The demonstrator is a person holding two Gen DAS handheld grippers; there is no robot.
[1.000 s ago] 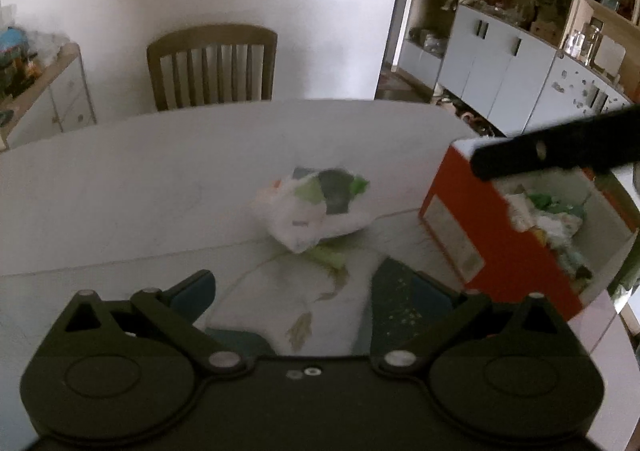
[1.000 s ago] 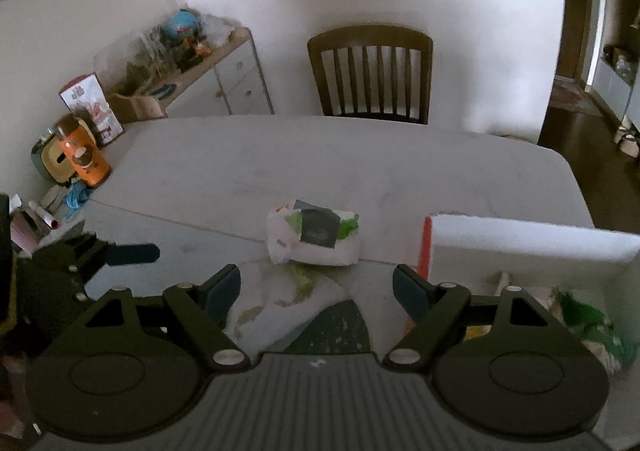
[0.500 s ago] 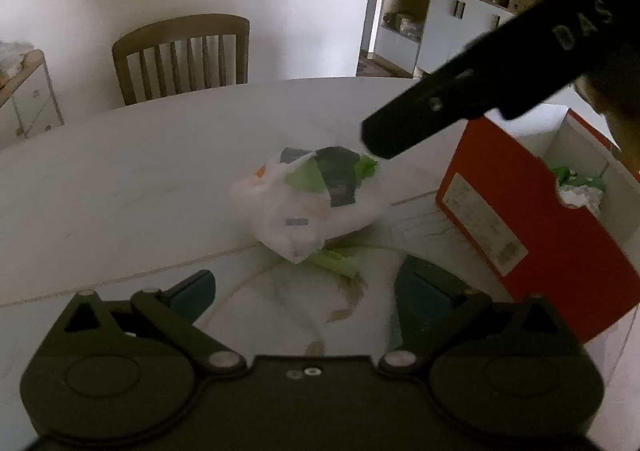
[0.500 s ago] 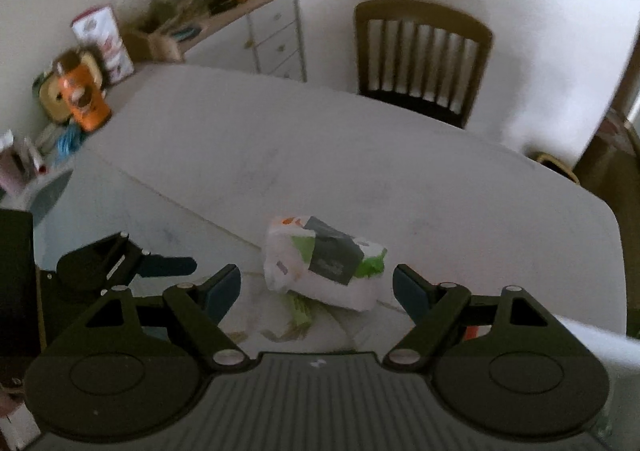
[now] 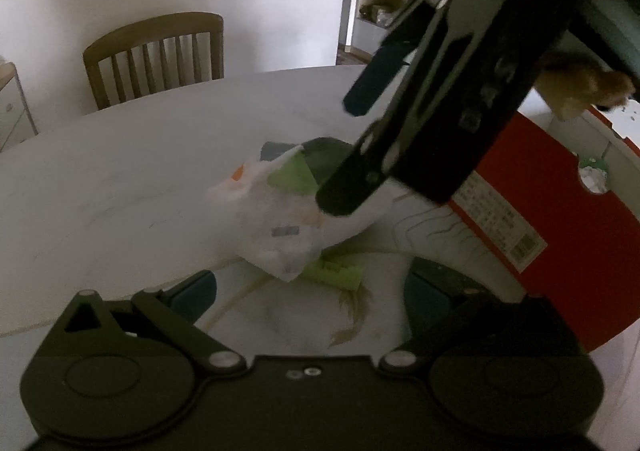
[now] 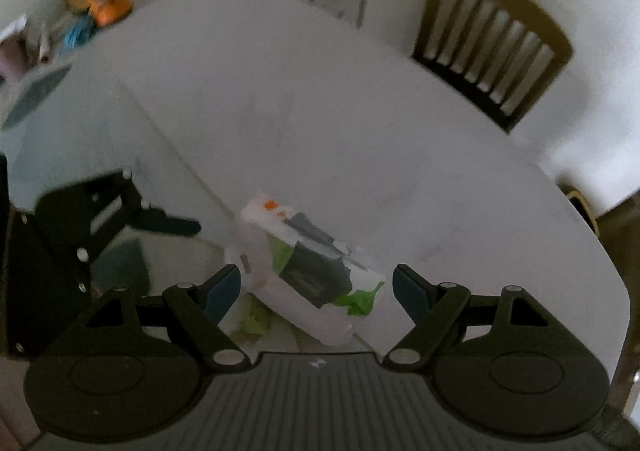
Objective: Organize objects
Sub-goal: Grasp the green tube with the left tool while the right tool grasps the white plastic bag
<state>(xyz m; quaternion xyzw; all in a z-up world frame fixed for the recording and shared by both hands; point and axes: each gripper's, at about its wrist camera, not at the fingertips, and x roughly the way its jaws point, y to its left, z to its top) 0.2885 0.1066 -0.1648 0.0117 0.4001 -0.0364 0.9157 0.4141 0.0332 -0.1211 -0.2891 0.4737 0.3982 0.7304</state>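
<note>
Black jaws, right gripper [image 6: 316, 291]: spread wide, empty, pointing steeply down over the packet [image 6: 308, 271].
Packet: white wrapper with green and dark print, lying on the table [image 6: 360, 123] between the right fingertips, no pad touching it.
Long axis: slants across the gap from upper left to lower right, so it looks set for a grip across its short side.
Left gripper [image 5: 308, 291]: wide open, empty, packet [image 5: 288, 227] just ahead, farther off than the right.
Box [image 5: 560, 219]: red, open, beside the packet on the right, likely the destination.
Surface: pale smooth tabletop.
Room: wooden chair [image 6: 496, 43] beyond, white wall, drawers.
</note>
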